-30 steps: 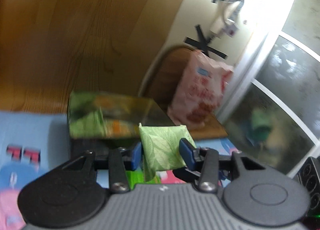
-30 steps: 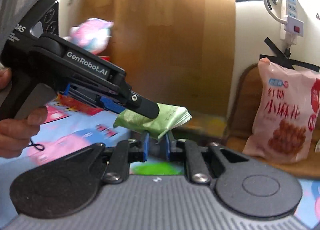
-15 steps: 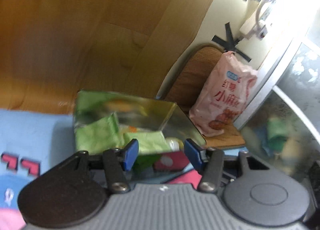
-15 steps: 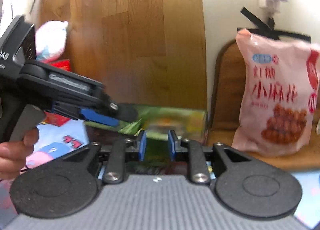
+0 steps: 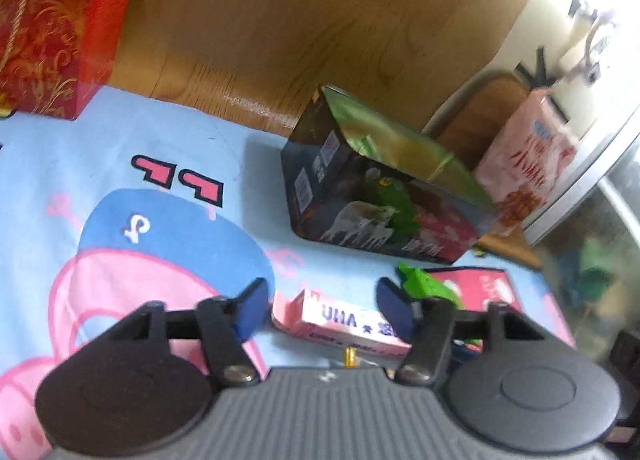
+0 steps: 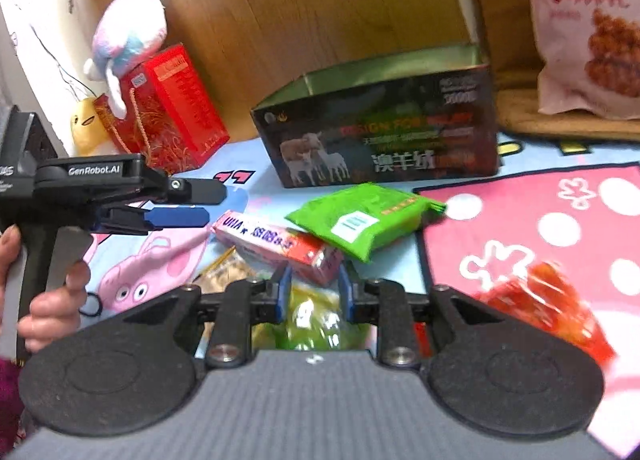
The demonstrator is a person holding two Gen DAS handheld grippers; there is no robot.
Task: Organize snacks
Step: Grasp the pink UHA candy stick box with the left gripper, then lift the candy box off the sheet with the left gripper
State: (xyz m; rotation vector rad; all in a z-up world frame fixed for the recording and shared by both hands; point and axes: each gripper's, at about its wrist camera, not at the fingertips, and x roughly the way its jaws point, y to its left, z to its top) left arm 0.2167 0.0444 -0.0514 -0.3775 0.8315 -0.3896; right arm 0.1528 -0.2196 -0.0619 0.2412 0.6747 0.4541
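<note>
Left hand-held gripper (image 5: 322,310) now without packet

Ahead of the jaws, a dark box (image 6: 380,132) printed with white sheep; nearer them, a green packet (image 6: 360,220) and a pink carton (image 6: 276,244). Light-blue cartoon-pig sheet (image 5: 160,220). Red gift bag (image 6: 172,108) with gold scrollwork.

One open dark box (image 6: 380,140). One green packet (image 6: 360,220). One pink carton (image 6: 276,244). One large pink snack bag (image 6: 584,28). One red wrapped snack (image 6: 548,300). One yellow-green packet (image 6: 316,320). One red gift bag (image 6: 172,108). Two plush toys: one white-pink (image 6: 128,36), one yellow (image 6: 84,128).
</note>
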